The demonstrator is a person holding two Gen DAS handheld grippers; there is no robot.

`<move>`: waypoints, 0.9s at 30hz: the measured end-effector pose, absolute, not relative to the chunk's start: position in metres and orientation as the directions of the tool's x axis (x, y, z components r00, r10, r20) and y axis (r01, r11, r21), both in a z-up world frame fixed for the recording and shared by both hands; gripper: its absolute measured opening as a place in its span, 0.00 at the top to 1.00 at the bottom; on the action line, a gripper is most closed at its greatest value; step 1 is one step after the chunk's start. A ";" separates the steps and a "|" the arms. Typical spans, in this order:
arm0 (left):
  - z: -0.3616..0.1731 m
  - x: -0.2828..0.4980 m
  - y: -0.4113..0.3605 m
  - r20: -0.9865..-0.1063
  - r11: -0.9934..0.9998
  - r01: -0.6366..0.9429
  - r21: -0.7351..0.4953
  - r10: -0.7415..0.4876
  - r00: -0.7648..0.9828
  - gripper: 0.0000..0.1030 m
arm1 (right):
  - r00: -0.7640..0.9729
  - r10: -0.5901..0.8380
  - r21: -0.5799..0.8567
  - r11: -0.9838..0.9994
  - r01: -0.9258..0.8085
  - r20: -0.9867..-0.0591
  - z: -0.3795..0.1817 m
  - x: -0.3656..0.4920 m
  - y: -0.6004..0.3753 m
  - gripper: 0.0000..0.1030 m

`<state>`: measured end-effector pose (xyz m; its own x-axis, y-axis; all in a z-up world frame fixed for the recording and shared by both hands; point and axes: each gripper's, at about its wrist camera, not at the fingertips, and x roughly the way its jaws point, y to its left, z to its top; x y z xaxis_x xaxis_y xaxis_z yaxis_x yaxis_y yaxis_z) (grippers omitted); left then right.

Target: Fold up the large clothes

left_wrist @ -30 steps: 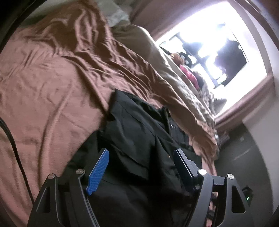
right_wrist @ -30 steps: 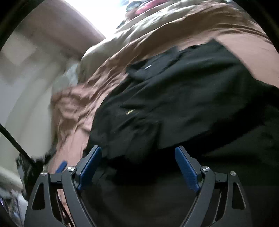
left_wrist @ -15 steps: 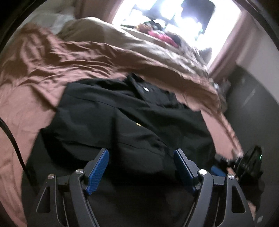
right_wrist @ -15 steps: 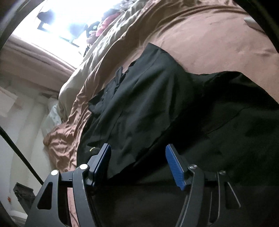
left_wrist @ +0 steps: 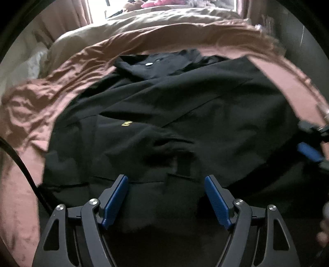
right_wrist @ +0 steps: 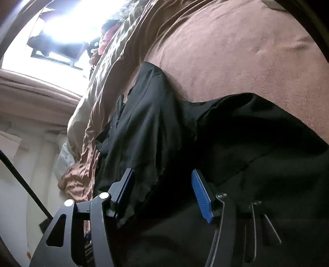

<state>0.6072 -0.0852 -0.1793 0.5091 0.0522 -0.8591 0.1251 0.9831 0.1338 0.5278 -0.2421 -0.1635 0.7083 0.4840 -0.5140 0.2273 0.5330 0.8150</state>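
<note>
A large black garment [left_wrist: 164, 115] with a small yellow mark lies spread on a brown bed sheet [left_wrist: 41, 98], its collar at the far end. My left gripper [left_wrist: 166, 197] is open and empty, low over the garment's near edge. My right gripper [right_wrist: 162, 193] is open and empty, over the black garment [right_wrist: 226, 143] near its side edge. The right gripper's blue pad [left_wrist: 309, 152] also shows at the right edge of the left wrist view.
A beige duvet [left_wrist: 144, 22] is bunched at the far side of the bed under a bright window [right_wrist: 61, 26]. Pink and red items [left_wrist: 162, 3] lie by the window. A white padded wall [right_wrist: 24, 164] stands left of the bed. Bare brown sheet [right_wrist: 236, 51] lies beyond the garment.
Both views have swung round: the left gripper now faces the garment square on from its near edge, and the right gripper has dropped lower beside it. Both stay open.
</note>
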 end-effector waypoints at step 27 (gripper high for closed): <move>-0.120 0.575 0.163 -0.823 0.948 -0.197 -0.252 -0.102 0.558 0.29 | 0.700 0.498 0.821 0.523 0.229 -0.512 -0.169 0.528 -0.245 0.46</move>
